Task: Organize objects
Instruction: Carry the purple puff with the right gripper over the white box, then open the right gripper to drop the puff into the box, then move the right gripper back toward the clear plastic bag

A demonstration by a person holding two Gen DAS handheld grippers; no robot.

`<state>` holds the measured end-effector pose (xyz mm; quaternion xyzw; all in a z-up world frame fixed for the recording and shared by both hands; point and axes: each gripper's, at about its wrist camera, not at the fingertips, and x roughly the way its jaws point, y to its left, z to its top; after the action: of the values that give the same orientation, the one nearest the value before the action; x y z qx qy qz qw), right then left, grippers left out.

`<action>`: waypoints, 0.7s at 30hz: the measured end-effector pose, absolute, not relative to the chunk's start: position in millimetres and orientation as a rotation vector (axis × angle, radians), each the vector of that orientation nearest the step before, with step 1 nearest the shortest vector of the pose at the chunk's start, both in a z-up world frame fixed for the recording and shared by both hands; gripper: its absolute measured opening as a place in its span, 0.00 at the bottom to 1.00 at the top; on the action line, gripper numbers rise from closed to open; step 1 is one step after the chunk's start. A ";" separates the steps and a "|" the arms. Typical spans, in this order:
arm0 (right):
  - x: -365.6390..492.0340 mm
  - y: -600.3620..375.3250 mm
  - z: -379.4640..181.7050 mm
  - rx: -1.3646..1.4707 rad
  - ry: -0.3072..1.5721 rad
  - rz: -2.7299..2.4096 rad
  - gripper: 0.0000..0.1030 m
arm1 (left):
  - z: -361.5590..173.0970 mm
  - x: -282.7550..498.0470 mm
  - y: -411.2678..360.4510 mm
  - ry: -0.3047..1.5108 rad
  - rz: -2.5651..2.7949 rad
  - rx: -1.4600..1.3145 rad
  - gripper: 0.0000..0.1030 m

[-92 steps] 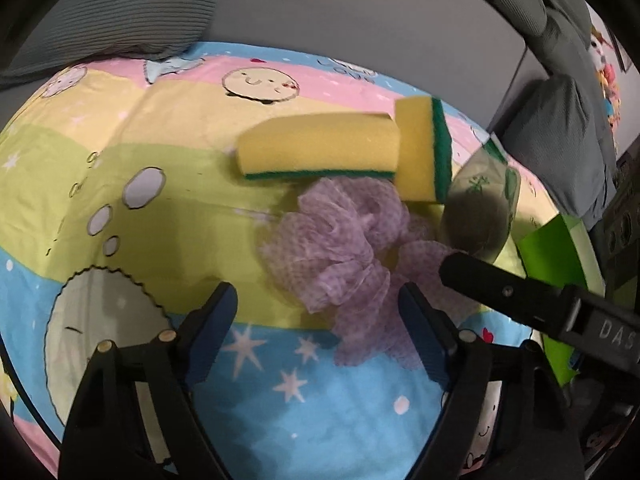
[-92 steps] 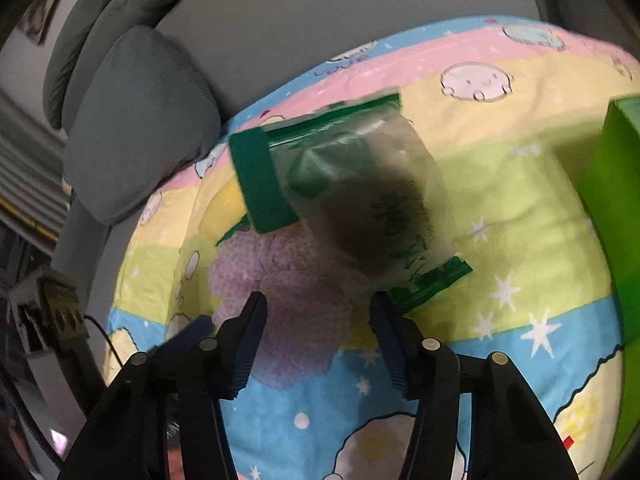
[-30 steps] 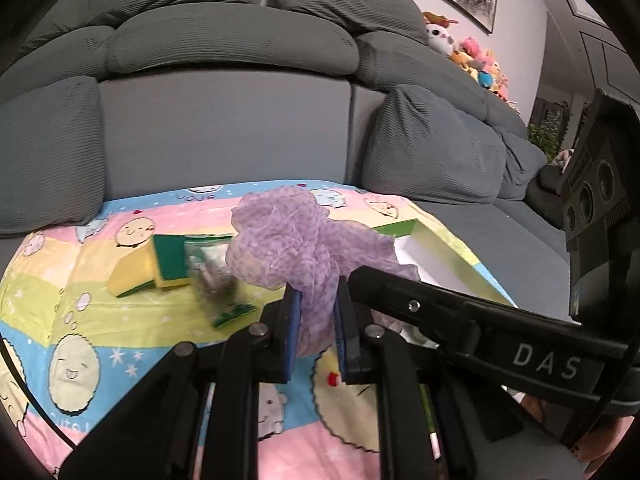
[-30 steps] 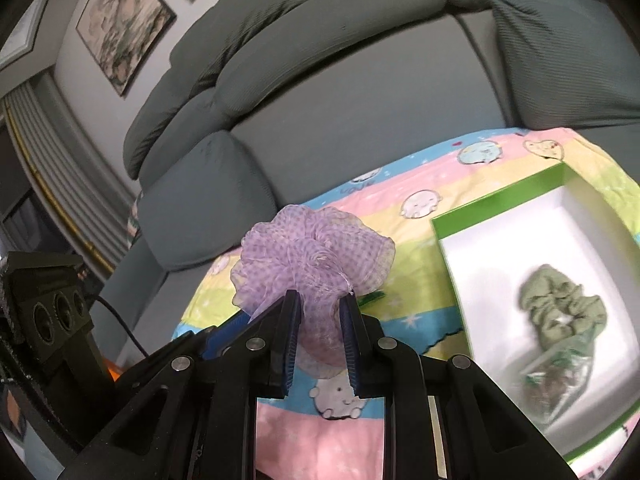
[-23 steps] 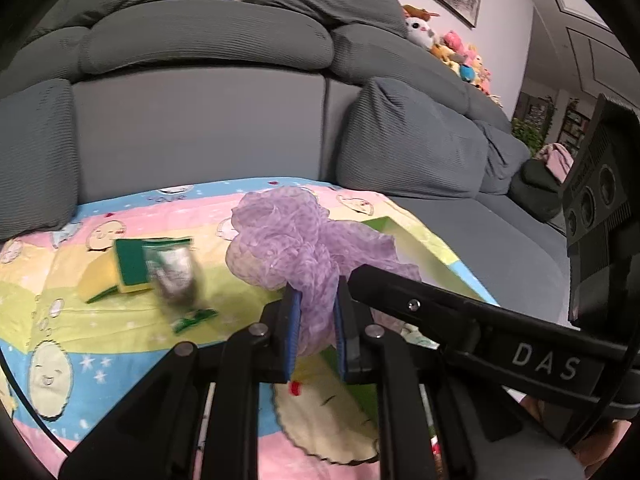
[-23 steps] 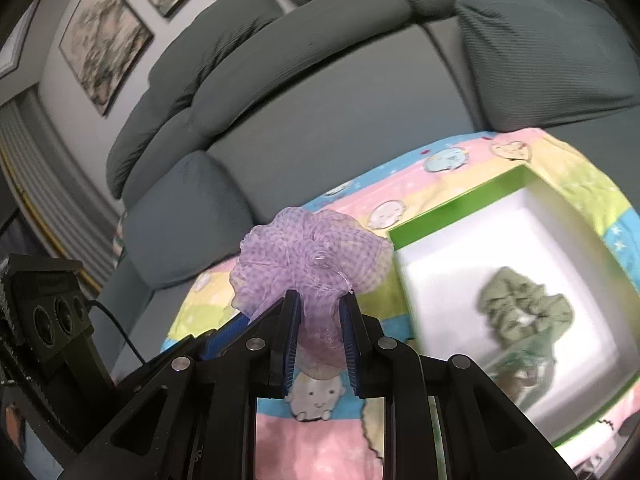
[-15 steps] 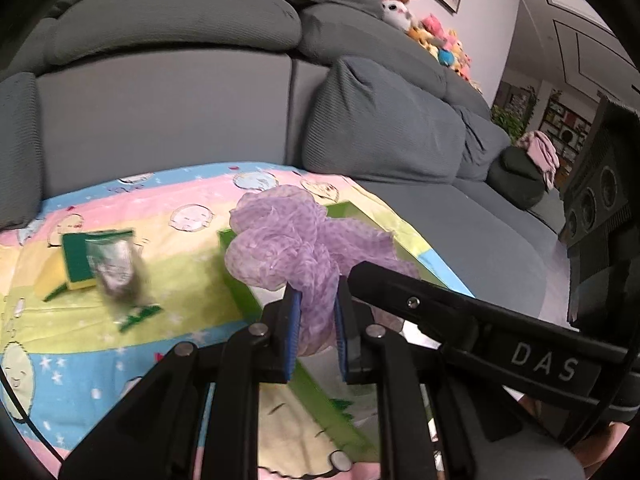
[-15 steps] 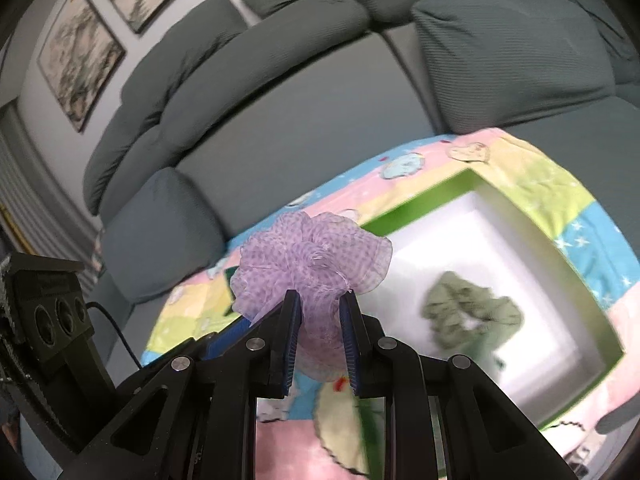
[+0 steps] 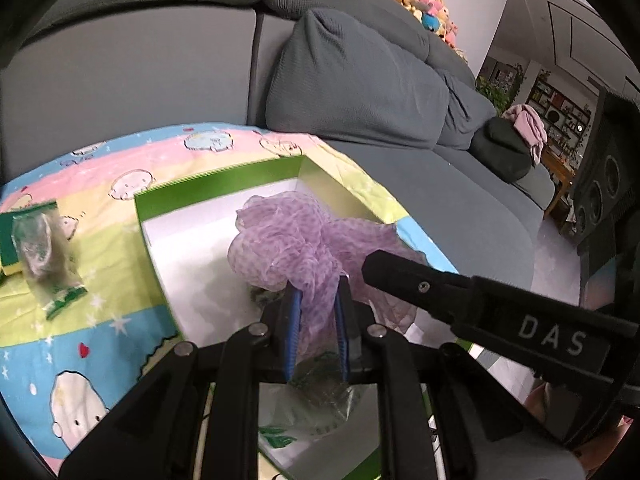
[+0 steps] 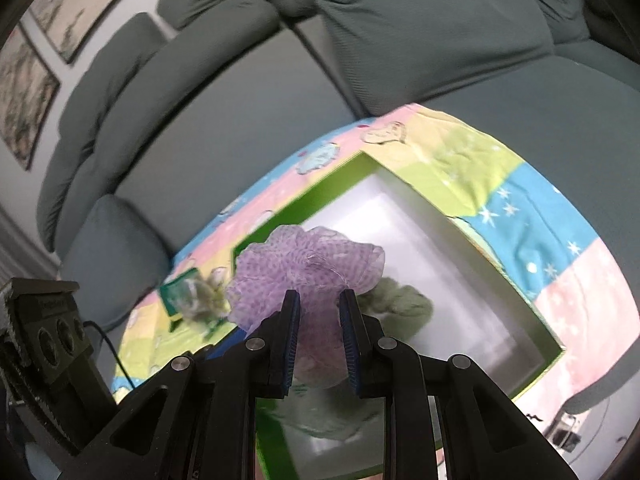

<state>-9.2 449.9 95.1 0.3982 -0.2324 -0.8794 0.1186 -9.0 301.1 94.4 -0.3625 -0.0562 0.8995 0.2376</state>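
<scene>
Since a moment ago both grippers have carried the purple mesh scrunchie off the blanket's left part and over the green box, which now fills the middle of each view. The left gripper is clamped on the mesh, and the right gripper pinches the same bundle from the other side; it hangs above the box's white floor.

In the box, at about 4 o'clock from the mesh in the right wrist view, lies a green scrunchie. A clear packet lies in the box at 6 o'clock, under the left gripper's fingers.

At 9 o'clock in the left wrist view, on the cartoon blanket, another clear packet leans against a yellow-green sponge.

Beyond stands a grey sofa with plump cushions, plush toys along its back at 1 o'clock, and framed pictures on the wall.
</scene>
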 end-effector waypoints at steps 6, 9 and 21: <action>-15.1 452.5 87.0 1.242 -0.653 -2.628 0.23 | 82.7 -12.7 302.8 -0.161 2.446 -1.030 0.15; -14.6 454.3 89.0 1.255 -0.629 -2.692 0.23 | 85.6 -10.5 298.7 -0.150 2.460 -1.022 0.22; -4.0 380.6 131.4 0.884 -0.458 -2.660 0.87 | 116.0 21.2 145.4 -0.173 2.917 -0.891 0.99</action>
<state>-4.0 380.6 131.4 0.3079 -0.1595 -0.9259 0.1501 21.2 145.4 116.0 -0.2912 -0.0567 0.9540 0.0432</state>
